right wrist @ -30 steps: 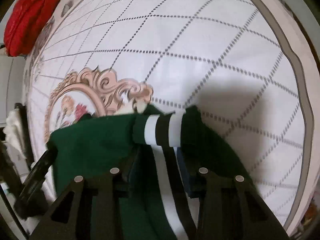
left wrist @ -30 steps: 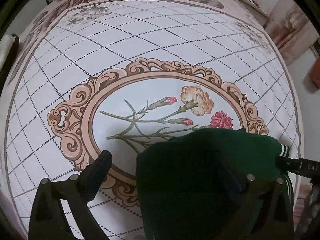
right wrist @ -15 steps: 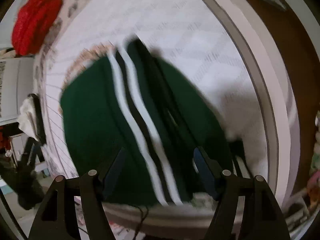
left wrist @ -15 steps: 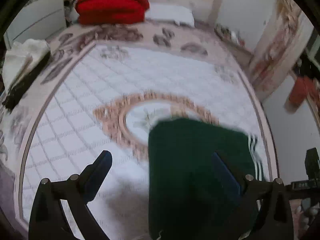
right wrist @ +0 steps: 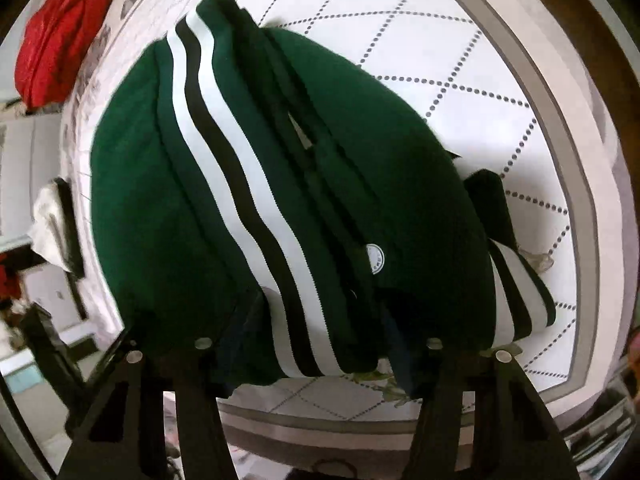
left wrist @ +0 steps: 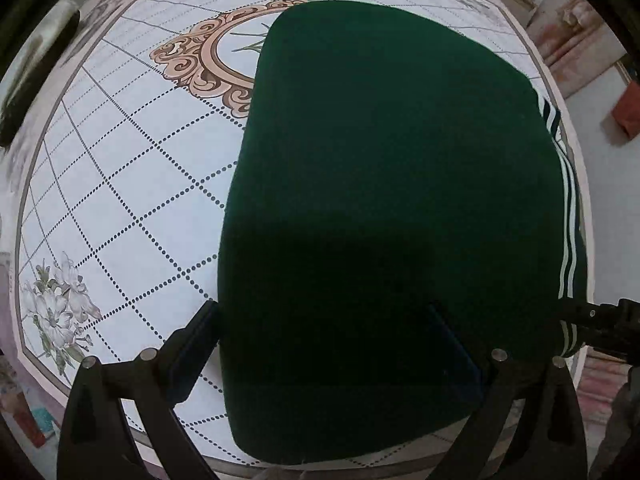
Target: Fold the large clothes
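A dark green garment [left wrist: 392, 200] with white and black stripes lies folded on the patterned bed cover [left wrist: 120, 184]. In the left wrist view my left gripper [left wrist: 324, 344] stands open over its near edge, one finger [left wrist: 192, 344] on the bare cover and the other over the cloth. In the right wrist view the garment [right wrist: 280, 184] shows its striped band [right wrist: 240, 184] and a round white badge [right wrist: 375, 258]. My right gripper [right wrist: 320, 336] is open at its near edge, with cloth lying between the fingers.
A red folded blanket [right wrist: 56, 40] lies at the far end of the bed. The bed's near edge [right wrist: 360, 428] runs just under the grippers. An ornate oval floral frame [left wrist: 204, 60] marks the cover's middle. The other gripper [left wrist: 600, 320] shows at the right.
The garment went from a bunched, lifted state to lying spread and folded on the bed. Both grippers pulled back toward the bed's near edge, and the right one opened.
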Motion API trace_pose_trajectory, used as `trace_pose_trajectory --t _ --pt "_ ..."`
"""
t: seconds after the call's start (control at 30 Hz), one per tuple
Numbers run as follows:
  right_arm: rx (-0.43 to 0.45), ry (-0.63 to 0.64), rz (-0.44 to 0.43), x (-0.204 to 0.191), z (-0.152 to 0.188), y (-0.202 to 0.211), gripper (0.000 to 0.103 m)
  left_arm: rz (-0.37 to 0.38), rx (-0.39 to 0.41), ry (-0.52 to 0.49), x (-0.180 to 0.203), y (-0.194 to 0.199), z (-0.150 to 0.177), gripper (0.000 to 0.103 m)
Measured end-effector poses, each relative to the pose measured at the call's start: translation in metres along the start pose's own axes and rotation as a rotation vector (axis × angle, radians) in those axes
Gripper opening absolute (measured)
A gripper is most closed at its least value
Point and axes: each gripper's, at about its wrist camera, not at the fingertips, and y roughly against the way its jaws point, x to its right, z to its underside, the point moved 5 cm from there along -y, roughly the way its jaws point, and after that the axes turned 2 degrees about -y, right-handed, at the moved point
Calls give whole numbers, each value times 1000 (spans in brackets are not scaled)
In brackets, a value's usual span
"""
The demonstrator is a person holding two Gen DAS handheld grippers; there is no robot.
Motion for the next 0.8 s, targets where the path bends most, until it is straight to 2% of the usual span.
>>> trace_pose_trajectory --t 0.1,0.17,0.2,0.23,0.3,0.4,0.47,0.57,0.67,0.7,0.8 --pt "4 7 25 -2 -3 -1 55 -11 0 -2 0 -3 -1 103" --pt "16 13 53 -6 0 -3 33 -13 -1 -4 -1 -4 -3 103" --pt "30 14 58 -5 -1 0 26 -12 -1 -6 -1 -4 -2 103" --pt "55 16 59 -5 0 6 13 -11 -1 -7 0 -4 -3 103" --pt "96 6 38 -7 4 21 9 -8 -2 -9 -1 -4 -4 103" --pt "155 34 45 -17 9 40 8 -7 -1 -12 0 -5 -2 103" --pt "149 59 74 -20 6 37 8 -6 -3 -12 0 -8 -2 103" --pt "62 12 92 0 -7 -2 9 9 -18 -9 0 -12 -1 103" --pt "1 -44 51 8 -16 -21 10 33 -27 1 -2 -9 -3 103" --pt "-28 -37 39 5 -17 -17 11 40 -21 3 -4 -6 -5 103" --pt "-73 -6 -53 -1 -16 8 28 87 23 22 -17 14 -16 103"
